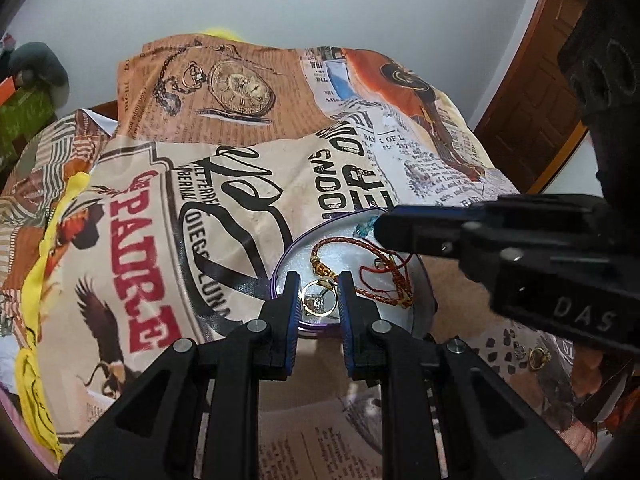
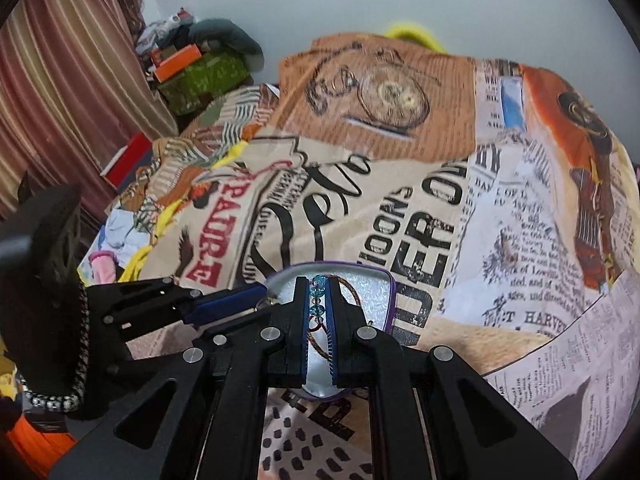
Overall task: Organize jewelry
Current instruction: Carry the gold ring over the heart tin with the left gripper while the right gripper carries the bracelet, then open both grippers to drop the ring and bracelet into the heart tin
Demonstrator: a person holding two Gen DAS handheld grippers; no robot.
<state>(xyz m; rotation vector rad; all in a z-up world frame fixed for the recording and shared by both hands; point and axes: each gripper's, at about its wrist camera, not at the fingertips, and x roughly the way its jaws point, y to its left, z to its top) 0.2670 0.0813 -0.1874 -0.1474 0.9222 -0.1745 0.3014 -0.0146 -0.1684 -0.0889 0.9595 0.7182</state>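
1. Printed cloth (image 1: 168, 208): newspaper and pocket-watch pattern, spread over the whole surface.
2. Left gripper (image 1: 319, 280): jaws set on either side of a ring, apparently touching it; whether gripping or about to let go, cannot tell.
3. Right gripper (image 2: 319, 285): jaws nearly closed on a blue bead string, over the tin.
4. Purple tin (image 1: 280, 264): white lining, lying open on the cloth.
5. Braided cord bracelet (image 1: 360, 256): inside the tin, beside a red thread (image 1: 380, 270).
6. Gold ring (image 1: 318, 300): with stone, over the tin's near edge.
7. Blue bead string (image 2: 318, 296): held between the right jaws.
8. Small earrings (image 1: 538, 356): on the cloth, outside the tin, not yet sorted.

Judged well under way: several pieces in the tin, a few left.
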